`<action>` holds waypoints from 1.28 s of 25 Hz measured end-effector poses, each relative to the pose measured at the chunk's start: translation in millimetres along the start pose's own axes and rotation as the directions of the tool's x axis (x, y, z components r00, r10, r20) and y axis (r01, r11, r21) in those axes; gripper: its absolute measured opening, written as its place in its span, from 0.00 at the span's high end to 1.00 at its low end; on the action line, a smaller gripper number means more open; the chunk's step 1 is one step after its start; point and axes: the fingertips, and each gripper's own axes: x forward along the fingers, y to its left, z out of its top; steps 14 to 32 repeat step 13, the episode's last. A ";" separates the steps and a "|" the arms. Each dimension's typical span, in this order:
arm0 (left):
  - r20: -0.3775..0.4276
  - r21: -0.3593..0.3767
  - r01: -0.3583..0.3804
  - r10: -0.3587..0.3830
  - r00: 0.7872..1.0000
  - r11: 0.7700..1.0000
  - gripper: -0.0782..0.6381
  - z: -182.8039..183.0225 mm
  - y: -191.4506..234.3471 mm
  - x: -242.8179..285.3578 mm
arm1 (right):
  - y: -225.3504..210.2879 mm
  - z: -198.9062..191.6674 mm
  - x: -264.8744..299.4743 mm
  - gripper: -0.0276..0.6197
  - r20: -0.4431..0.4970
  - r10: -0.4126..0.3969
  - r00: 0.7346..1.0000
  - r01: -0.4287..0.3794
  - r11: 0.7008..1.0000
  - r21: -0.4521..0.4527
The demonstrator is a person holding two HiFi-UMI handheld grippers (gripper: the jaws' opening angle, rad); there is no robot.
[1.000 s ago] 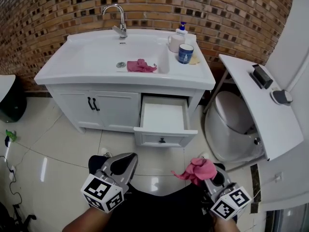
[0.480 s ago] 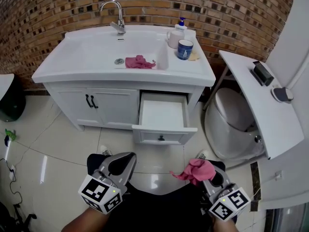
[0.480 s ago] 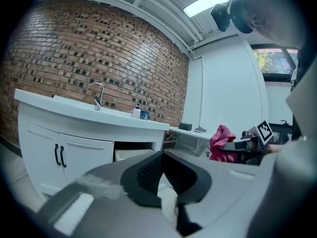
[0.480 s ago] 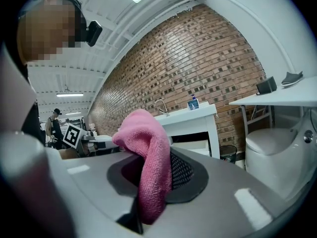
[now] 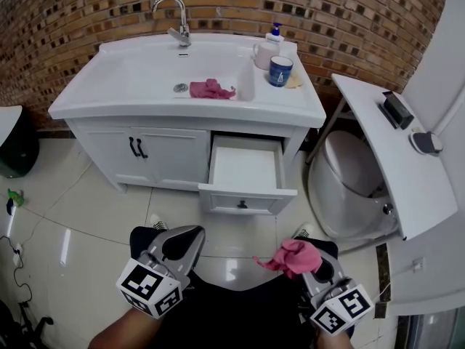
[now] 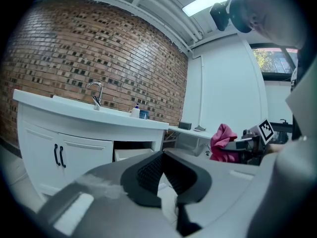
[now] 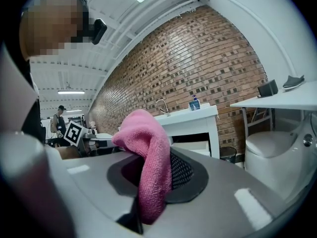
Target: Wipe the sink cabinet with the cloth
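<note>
The white sink cabinet (image 5: 145, 150) stands against the brick wall, its right-hand drawer (image 5: 245, 173) pulled out. A pink cloth (image 5: 292, 257) is clamped in my right gripper (image 5: 314, 262), low in the head view and well short of the cabinet; the right gripper view shows the cloth (image 7: 148, 162) pinched between the jaws. A second pink cloth (image 5: 211, 89) lies in the basin beside the drain. My left gripper (image 5: 182, 244) is shut with nothing in it, held low at the left; its jaws meet in the left gripper view (image 6: 161, 175).
A chrome tap (image 5: 174, 17), a white jug (image 5: 264, 54), a blue cup (image 5: 280, 70) and a soap bottle (image 5: 275, 33) sit on the countertop. A toilet (image 5: 349, 180) stands right of the cabinet under a white shelf (image 5: 392, 158). Glossy floor tiles (image 5: 87, 209) lie in front.
The head view has shifted slightly, so the cabinet sits a little higher in frame. Both grippers stay low, the right one still holding the cloth.
</note>
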 end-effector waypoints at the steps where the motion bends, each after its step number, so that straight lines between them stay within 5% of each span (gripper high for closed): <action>1: 0.003 -0.001 -0.001 0.001 1.000 1.000 0.88 0.7 -0.2 -0.8 | 0.8 0.0 -0.3 0.83 0.000 0.001 1.000 -0.001 1.000 -0.003; 32: 0.033 -0.016 0.010 -0.009 0.999 1.000 0.88 8.5 -9.0 -4.3 | 7.3 2.9 -5.6 0.83 0.002 0.010 1.000 -0.010 1.000 -0.008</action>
